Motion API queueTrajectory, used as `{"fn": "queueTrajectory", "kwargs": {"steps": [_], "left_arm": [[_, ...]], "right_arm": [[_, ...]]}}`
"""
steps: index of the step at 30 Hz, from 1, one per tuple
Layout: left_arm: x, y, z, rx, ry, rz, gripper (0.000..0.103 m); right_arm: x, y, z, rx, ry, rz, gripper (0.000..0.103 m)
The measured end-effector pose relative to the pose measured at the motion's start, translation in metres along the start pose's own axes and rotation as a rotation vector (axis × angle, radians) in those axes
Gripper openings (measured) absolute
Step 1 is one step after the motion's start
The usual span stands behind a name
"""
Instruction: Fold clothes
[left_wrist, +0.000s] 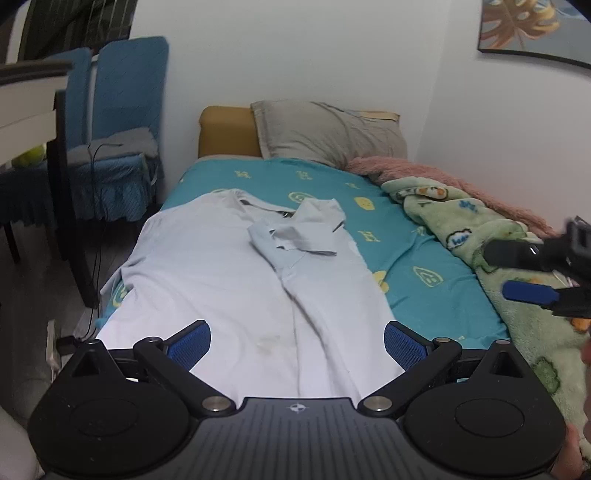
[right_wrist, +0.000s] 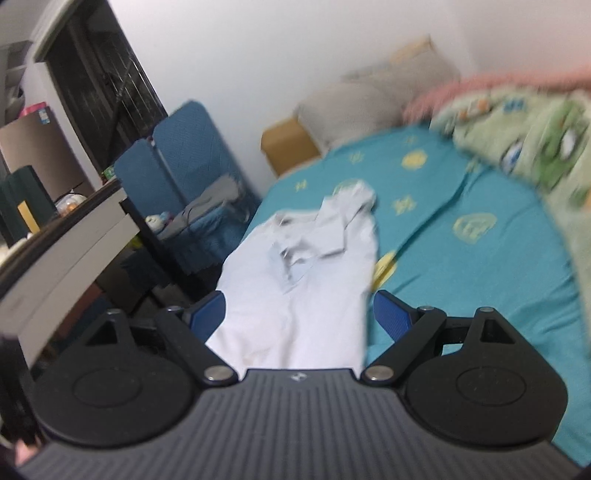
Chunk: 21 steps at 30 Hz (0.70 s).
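Observation:
A pale blue-white shirt (left_wrist: 229, 273) lies along the left side of the bed, collar toward the pillow, with one sleeve (left_wrist: 306, 230) folded across its chest. My left gripper (left_wrist: 297, 345) hovers over the shirt's near hem, jaws wide open, nothing between the blue pads. The right gripper (left_wrist: 517, 271) shows at the right edge of the left wrist view, above the green blanket, its fingers apart. The right wrist view is blurred: the right gripper (right_wrist: 299, 314) stands open above the shirt (right_wrist: 295, 280), holding nothing.
The teal sheet (left_wrist: 417, 258) with yellow prints covers the bed. A green patterned blanket (left_wrist: 517, 325) and a pink one (left_wrist: 424, 170) lie along the right side by the wall. A grey pillow (left_wrist: 328, 133) is at the head. Blue-covered chairs (left_wrist: 122, 129) and a table (left_wrist: 33, 103) stand left.

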<state>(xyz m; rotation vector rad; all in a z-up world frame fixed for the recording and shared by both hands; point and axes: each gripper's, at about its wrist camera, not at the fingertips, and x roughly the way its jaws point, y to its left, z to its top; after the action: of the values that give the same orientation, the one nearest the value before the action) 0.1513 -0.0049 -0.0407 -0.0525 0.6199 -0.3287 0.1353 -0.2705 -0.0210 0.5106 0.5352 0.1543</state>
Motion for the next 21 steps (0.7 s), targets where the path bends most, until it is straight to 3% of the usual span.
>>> {"fn": "queueTrajectory", "kwargs": {"steps": [5, 8, 14, 17, 19, 21], "left_arm": [[0.015, 0.015, -0.003, -0.024, 0.011, 0.031, 0.101], [0.028, 0.026, -0.002, -0.058, 0.006, 0.049, 0.101], [0.06, 0.062, -0.004, -0.147, 0.028, 0.085, 0.101], [0.073, 0.079, -0.008, -0.189, 0.051, 0.081, 0.101], [0.08, 0.089, -0.011, -0.219, 0.064, 0.078, 0.101], [0.082, 0.098, -0.012, -0.26, 0.069, 0.069, 0.101]], "right_arm": [[0.081, 0.004, 0.023, 0.065, 0.066, 0.023, 0.088], [0.145, -0.003, 0.033, 0.143, 0.092, 0.008, 0.079], [0.251, -0.017, 0.032, 0.143, 0.06, -0.141, 0.077], [0.284, -0.029, 0.03, 0.159, 0.055, -0.217, 0.071], [0.296, -0.028, 0.034, 0.133, 0.059, -0.238, 0.029], [0.302, -0.018, 0.041, 0.083, 0.049, -0.226, 0.012]]}}
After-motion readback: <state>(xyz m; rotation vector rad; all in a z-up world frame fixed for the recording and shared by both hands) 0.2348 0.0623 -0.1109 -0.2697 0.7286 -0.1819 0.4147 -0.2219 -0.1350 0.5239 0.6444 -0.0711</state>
